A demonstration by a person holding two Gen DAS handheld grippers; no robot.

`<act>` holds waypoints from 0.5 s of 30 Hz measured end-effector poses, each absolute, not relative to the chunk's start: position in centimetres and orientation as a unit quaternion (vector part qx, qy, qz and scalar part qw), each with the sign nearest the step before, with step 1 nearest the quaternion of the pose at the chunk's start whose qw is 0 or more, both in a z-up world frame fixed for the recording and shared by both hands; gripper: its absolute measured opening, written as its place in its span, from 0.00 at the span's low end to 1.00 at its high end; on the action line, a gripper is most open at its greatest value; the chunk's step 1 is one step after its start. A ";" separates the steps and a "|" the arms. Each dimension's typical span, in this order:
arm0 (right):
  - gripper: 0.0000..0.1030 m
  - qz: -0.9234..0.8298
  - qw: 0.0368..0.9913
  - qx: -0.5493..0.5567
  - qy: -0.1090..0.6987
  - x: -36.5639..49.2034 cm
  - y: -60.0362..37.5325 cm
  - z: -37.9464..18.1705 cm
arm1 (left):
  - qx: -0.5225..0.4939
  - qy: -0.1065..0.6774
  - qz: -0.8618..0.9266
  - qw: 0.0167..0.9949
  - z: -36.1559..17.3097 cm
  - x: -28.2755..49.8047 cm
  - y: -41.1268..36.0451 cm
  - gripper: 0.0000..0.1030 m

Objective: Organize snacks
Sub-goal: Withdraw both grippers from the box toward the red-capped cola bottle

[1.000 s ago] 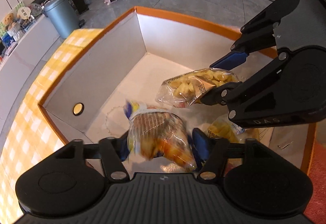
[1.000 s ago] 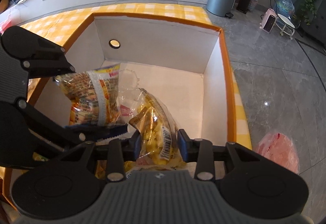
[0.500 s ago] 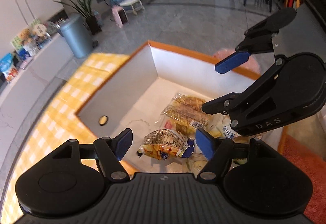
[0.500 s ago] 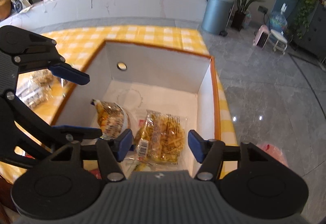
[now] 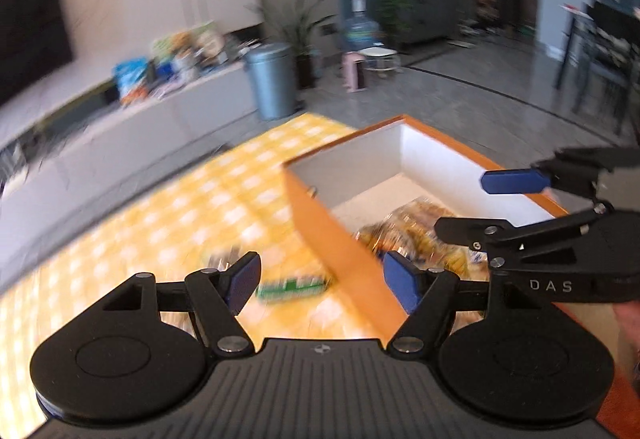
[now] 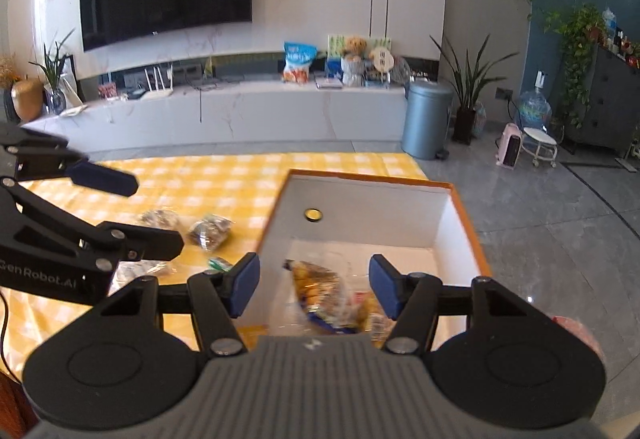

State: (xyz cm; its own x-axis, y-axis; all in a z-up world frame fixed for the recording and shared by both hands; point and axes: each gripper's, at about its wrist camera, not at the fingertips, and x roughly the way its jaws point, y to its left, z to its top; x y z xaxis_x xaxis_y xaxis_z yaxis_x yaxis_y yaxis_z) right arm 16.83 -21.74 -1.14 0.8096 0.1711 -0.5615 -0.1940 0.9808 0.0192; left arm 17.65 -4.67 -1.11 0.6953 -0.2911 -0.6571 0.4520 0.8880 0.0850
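My left gripper raised, jaws spread wide and empty, my right gripper alongside, likewise wide apart, gripping nothing

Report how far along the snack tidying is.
Done: several snack bags already lie inside the orange box. In hand: nothing; the left gripper and the right gripper are both open and hold no bag. Left: at least three packets sit loose on the yellow checked tablecloth, among them a dark packet, another and a small green one.
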 end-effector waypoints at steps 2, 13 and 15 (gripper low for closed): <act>0.58 0.091 0.955 -0.020 0.283 16.0 -20.6 -1.4 | 0.087 0.350 -0.184 0.915 -1.6 17.3 -3.6 0.76; 0.34 0.138 0.946 -0.072 0.285 12.2 -14.1 -4.7 | -0.054 0.420 -0.078 0.903 -5.3 14.7 3.8 0.56; 0.34 0.156 0.940 -0.073 0.295 11.9 -13.2 -5.5 | -0.046 0.427 -0.075 0.900 -6.1 14.2 4.3 0.54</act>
